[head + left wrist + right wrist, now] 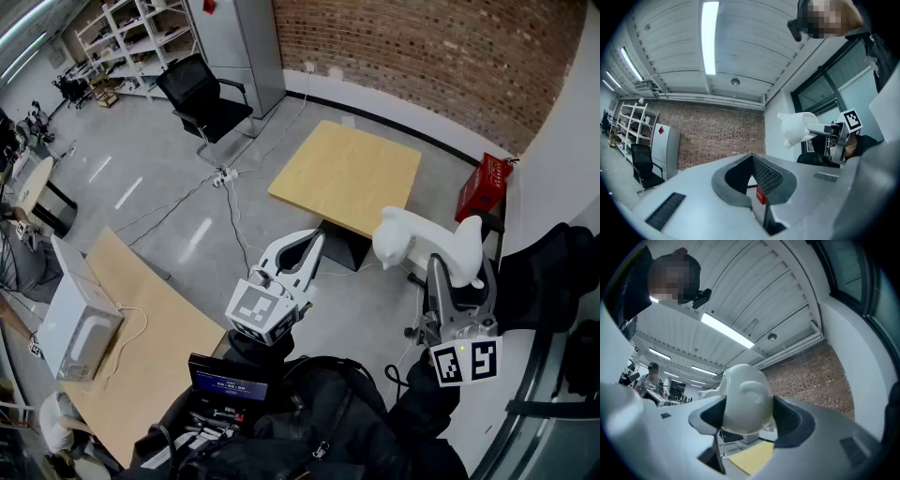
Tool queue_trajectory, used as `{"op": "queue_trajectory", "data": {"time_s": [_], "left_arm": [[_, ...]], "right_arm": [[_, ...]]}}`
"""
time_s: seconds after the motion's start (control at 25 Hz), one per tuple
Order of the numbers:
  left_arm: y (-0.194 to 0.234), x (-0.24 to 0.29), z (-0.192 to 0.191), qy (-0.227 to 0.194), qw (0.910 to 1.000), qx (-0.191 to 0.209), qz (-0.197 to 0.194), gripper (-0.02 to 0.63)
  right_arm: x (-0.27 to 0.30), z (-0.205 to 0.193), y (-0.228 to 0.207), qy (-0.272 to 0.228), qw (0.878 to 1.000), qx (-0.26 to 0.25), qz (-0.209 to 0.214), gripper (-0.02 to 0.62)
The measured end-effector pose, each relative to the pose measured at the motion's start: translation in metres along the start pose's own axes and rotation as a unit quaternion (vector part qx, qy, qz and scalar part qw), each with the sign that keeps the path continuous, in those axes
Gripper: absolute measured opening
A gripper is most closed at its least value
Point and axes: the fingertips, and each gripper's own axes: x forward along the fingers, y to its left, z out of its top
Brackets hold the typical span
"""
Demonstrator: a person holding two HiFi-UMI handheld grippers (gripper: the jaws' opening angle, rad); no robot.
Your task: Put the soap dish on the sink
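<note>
between fingers of the right gripper [461, 279], soap dish [427, 242] clamped (spread wide), left gripper [314, 242] closed, empty

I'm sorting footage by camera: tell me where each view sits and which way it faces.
Head view: worn by the person, looking steeply down at a wooden table; dark sleeves, left gripper, right gripper show.
Left gripper view: rides the left gripper, looking along its closed, empty jaws at a brick wall; person's head at top.
Right gripper view: rides the right gripper, tilted upward, jaws shut on the soap dish, ceiling behind; head at top left.
Shared: all three show the soap dish.
</note>
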Motion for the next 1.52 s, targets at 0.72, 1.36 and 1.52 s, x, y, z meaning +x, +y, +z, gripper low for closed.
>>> {"op": "queue_trajectory", "data": {"time_s": [0.72,1.36,1.52], "left_arm": [[-0.008,0.01,-0.015,0.006,0.9998,-0.004,0.016,0.0],[-0.025,0.019,-0.038,0.036,0.9989,-0.009,0.028,0.0],[-0.022,0.023,-0.045,0.044,0.9985,-0.012,0.03,0.0]], "right_arm": [[0.0,-0.011,-0.007,0.01,0.999,0.0,0.033,0.318],[-0.007,-0.035,-0.021,0.035,0.998,0.028,0.052,0.318],[-0.002,-0.042,-0.024,0.038,0.997,0.032,0.051,0.319]]}}
